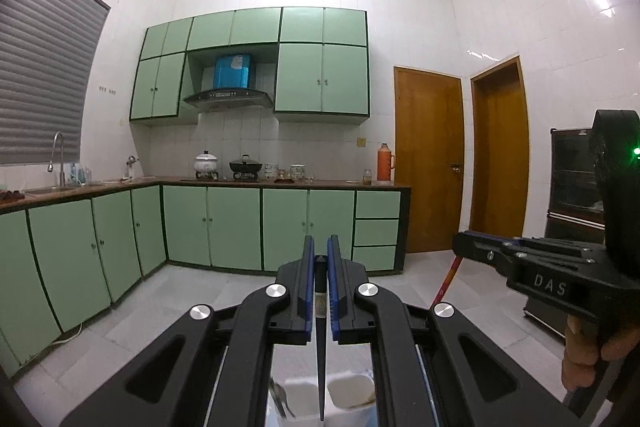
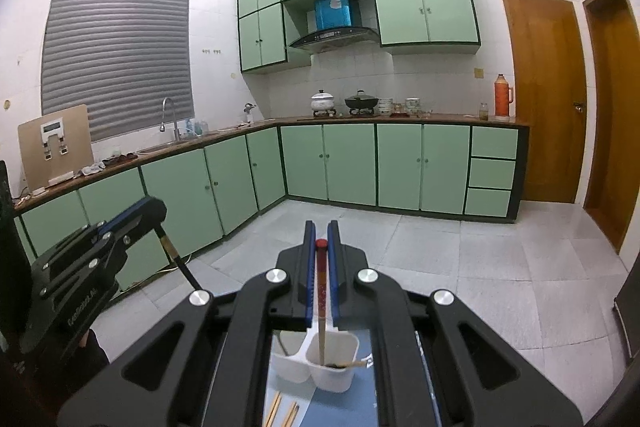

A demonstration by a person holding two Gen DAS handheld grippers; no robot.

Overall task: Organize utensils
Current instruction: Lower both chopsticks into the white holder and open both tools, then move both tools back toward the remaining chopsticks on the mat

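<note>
My left gripper (image 1: 320, 247) is shut on a black chopstick (image 1: 320, 347) that hangs point-down over a white two-compartment holder (image 1: 352, 393). A metal spoon (image 1: 280, 403) stands in the holder's left compartment. My right gripper (image 2: 321, 233) is shut on a red-capped wooden chopstick (image 2: 321, 299); its lower end reaches into the right compartment of the holder (image 2: 336, 379). Each gripper shows in the other's view: the right gripper (image 1: 458, 245) with its red chopstick (image 1: 444, 287), the left gripper (image 2: 158, 209) with its black chopstick (image 2: 180, 263).
Loose wooden chopsticks (image 2: 282, 411) lie on a blue mat (image 2: 360, 403) in front of the holder. Beyond are green kitchen cabinets (image 1: 212, 223), a counter with pots (image 2: 362, 102), a sink tap (image 2: 170, 115) and wooden doors (image 1: 428, 163). A hand (image 1: 580, 355) holds the right gripper's grip.
</note>
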